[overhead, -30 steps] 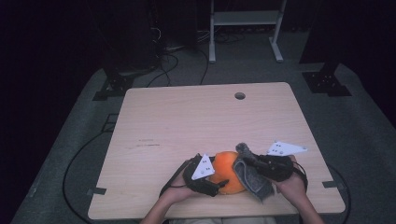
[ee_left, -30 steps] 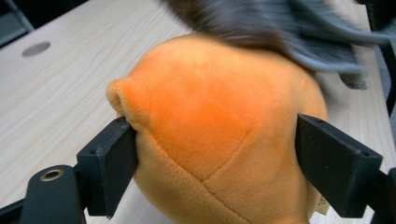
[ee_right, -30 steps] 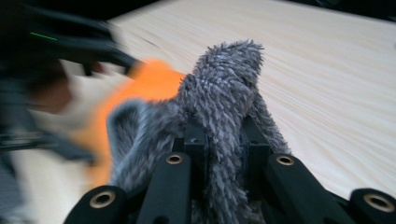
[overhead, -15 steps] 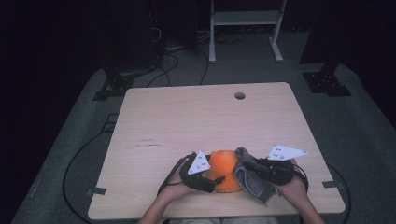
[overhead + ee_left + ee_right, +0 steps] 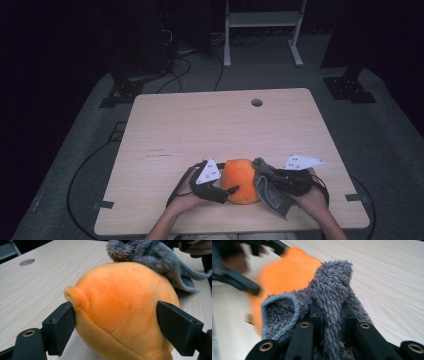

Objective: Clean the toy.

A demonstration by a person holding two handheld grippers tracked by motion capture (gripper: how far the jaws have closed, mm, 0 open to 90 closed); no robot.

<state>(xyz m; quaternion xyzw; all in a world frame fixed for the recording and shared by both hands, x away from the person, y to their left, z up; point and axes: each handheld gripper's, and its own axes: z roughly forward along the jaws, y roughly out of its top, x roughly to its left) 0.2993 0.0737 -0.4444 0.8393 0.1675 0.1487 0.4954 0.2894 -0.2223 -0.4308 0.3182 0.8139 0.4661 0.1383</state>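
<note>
My left jaws [image 5: 115, 327] have just eased inward, pinching the orange plush [image 5: 125, 307] between them on the worktop [image 5: 200, 130], while my right jaws [image 5: 331, 312], pressed tight on the grey fuzzy cloth [image 5: 332, 290], bring it closer against the plush's far side for covering.

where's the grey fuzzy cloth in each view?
High view: grey fuzzy cloth low right of centre, against the round orange plush toy.
Left gripper view: top right, behind the toy.
Right gripper view: centre, pinched between the jaws.
Shared landmark: the orange toy.
</note>
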